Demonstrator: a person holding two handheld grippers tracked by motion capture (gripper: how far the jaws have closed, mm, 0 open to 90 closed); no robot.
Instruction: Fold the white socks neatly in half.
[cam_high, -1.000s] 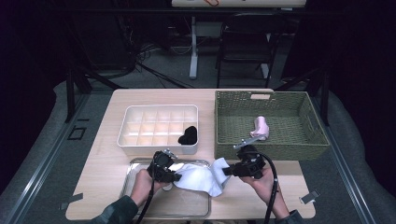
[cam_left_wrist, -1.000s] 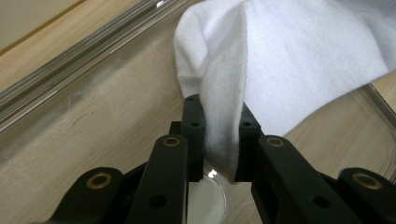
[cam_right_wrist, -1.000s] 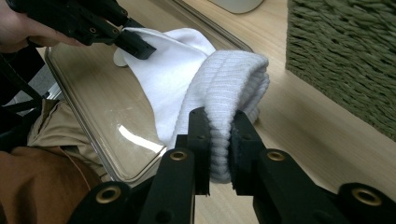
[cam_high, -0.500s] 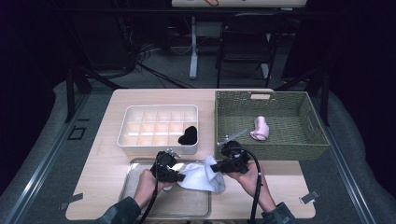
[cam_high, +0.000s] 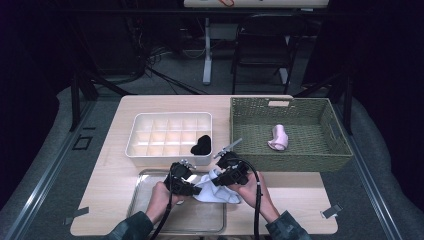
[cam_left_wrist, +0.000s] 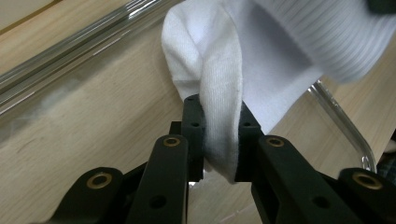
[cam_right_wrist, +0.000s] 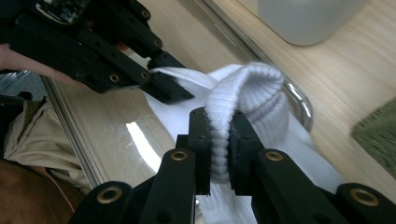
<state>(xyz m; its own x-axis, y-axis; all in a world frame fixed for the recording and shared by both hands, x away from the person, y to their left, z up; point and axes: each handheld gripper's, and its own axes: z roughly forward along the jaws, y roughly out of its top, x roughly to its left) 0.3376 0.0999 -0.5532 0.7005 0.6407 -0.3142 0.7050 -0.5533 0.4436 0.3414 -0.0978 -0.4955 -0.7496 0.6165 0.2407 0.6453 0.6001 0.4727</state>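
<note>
A white sock (cam_high: 216, 190) lies across the right rim of a clear tray (cam_high: 150, 210) at the table's front. My left gripper (cam_high: 193, 188) is shut on the sock's smooth end (cam_left_wrist: 223, 112). My right gripper (cam_high: 216, 181) is shut on the ribbed cuff (cam_right_wrist: 243, 98), folded over toward the left one. In the right gripper view my right gripper (cam_right_wrist: 219, 135) pinches the cuff while the left gripper (cam_right_wrist: 170, 91) shows close beyond it. My left gripper (cam_left_wrist: 219, 140) pinches a fold of cloth in its own view.
A white compartment box (cam_high: 150, 131) behind the tray holds a black sock (cam_high: 202, 145) in a front right cell. A green woven basket (cam_high: 320, 160) at the right holds a pink sock (cam_high: 278, 137). Bare wood lies to the front right.
My right gripper has carried the cuff leftward toward the left gripper, folding the sock over. The left gripper has stayed put.
</note>
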